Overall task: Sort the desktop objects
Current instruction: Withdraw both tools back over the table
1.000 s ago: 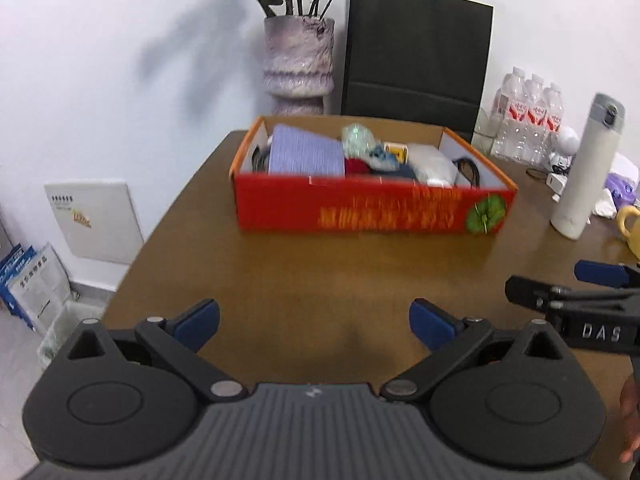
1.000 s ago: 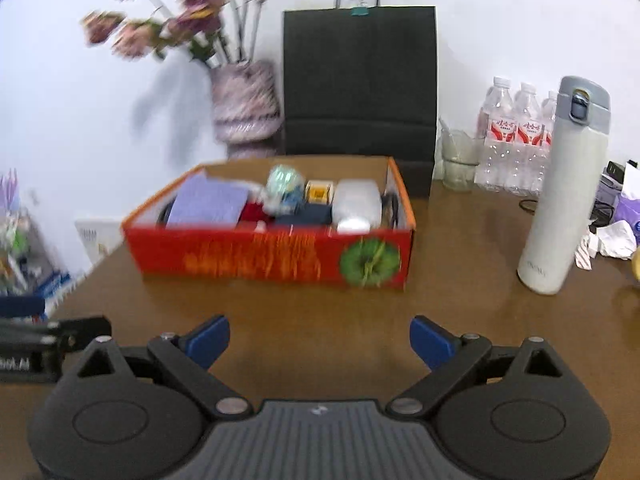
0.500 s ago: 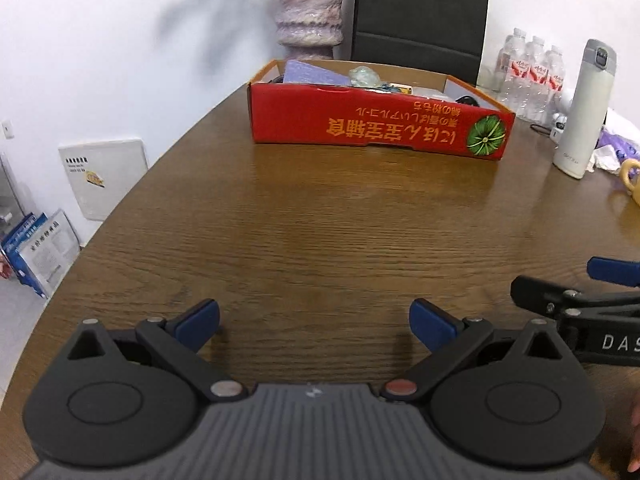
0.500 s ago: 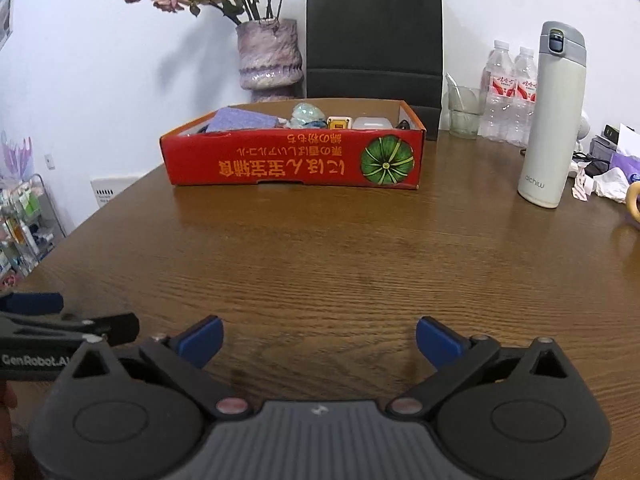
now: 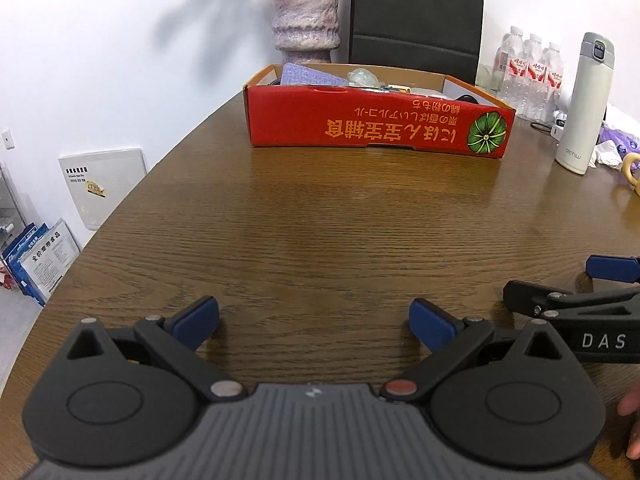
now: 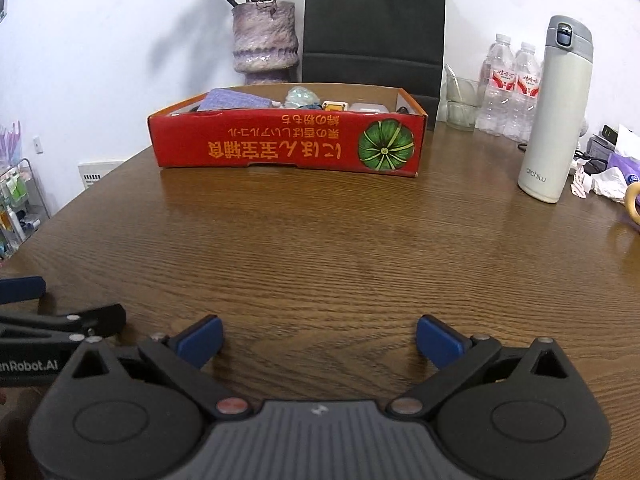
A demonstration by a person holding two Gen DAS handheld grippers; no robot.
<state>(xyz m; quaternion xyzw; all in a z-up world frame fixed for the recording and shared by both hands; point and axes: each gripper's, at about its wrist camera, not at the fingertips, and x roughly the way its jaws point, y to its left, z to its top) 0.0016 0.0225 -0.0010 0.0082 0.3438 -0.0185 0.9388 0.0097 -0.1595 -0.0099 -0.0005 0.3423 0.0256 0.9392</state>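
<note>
A red cardboard box (image 5: 376,128) (image 6: 288,146) with orange print and a green pumpkin picture stands far across the brown table (image 5: 320,232). Inside it I make out a purple cloth (image 6: 232,101), a pale crinkled bundle (image 6: 301,97), a small yellow item and a white case. My left gripper (image 5: 314,324) sits low over the near table, open, with nothing between its blue pads. My right gripper (image 6: 319,340) is beside it, also wide open and empty. Each gripper's arm shows at the edge of the other's view.
A white thermos (image 6: 556,112) stands right of the box, with water bottles (image 6: 512,88), glasses, crumpled tissue (image 6: 608,184) and a yellow mug handle nearby. A purple vase (image 6: 266,40) with dried flowers and a black paper bag (image 6: 374,20) stand behind the box. The table edge curves away at left.
Both grippers have dropped lower toward the table and pulled back from the box, which I now see from the side instead of from above. Both stay open.
</note>
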